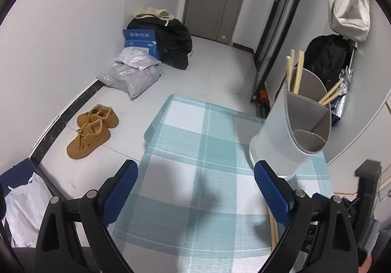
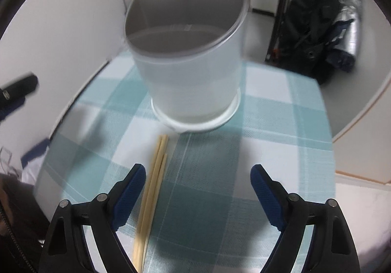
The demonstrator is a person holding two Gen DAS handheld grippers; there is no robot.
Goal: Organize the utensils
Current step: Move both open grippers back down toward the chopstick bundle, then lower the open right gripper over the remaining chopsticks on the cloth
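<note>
Over the checked cloth, left wrist view:
Our left gripper (image 1: 195,182): we hold it with fingers spread wide, nothing between the blue pads (image 1: 122,189).
Utensil holder (image 1: 290,131): we see it upright on the tablecloth (image 1: 185,131), just beyond our right-hand pad; chopsticks in holder (image 1: 294,70) lean in its rear compartments, the front compartment shows none.
Floor: tan shoes (image 1: 91,130) lie well apart from the table.

Right wrist view:
Our right gripper (image 2: 198,189): spread, gripping nothing.
Loose chopsticks (image 2: 152,189): they lie flat on the cloth just beside our left-hand pad, tips near the holder's base.
Holder: straight ahead, blurred.
</note>
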